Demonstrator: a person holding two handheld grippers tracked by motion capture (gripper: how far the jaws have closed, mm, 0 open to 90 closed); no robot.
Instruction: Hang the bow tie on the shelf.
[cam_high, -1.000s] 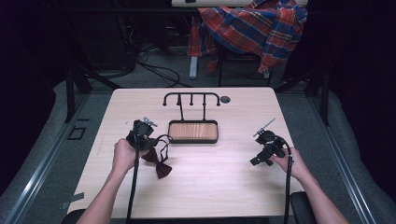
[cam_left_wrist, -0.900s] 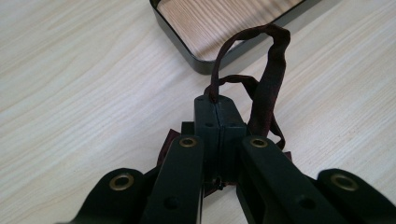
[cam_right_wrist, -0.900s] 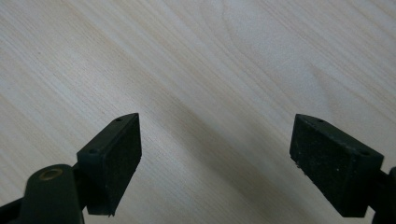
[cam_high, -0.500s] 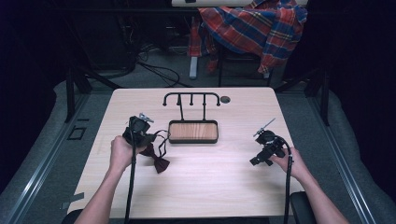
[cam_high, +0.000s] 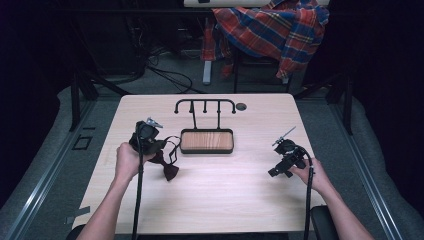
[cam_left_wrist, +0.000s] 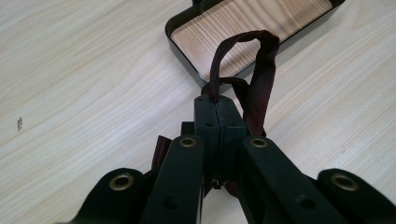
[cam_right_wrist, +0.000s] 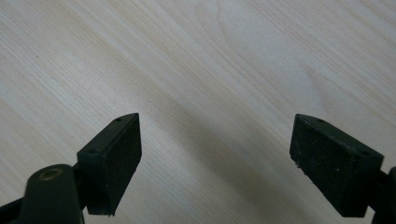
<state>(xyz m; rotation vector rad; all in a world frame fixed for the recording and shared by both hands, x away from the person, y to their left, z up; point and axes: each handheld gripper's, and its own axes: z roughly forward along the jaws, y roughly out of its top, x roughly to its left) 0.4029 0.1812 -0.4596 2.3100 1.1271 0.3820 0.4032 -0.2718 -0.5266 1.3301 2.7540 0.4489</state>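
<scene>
On the left side of the pale wooden table (cam_high: 210, 200), the person's left hand (cam_high: 127, 161) holds the left tongs (cam_left_wrist: 218, 108). These tongs are pressed tight together on the thin strap of a dark red cloth bow tie (cam_high: 166, 167). In the left gripper view, the strap (cam_left_wrist: 261, 74) stands up in a loop above the closed tips. The bow part lies on the table just to the right of the hand and a bit nearer to the person. Pinching the strap, not the bow, is probably so the loop stays free to hang on something.

In the middle of the table stands a black metal rack with small hooks (cam_high: 205, 105). Its foot is a black tray with a wooden bottom (cam_high: 207, 141). The bow tie is just left of that tray but not on it. I think the hooks are where the strap is meant to go. The rack is close to the left hand, so the lift would be short.

On the right, the right hand (cam_high: 312, 175) holds the right tongs (cam_right_wrist: 217, 163). They are wide open with nothing in them, low over bare table. They look like they are waiting, out of the way.

Far behind the table, a red and blue checked shirt (cam_high: 275, 30) hangs over a chair.

I can read no words or labels on anything.
</scene>
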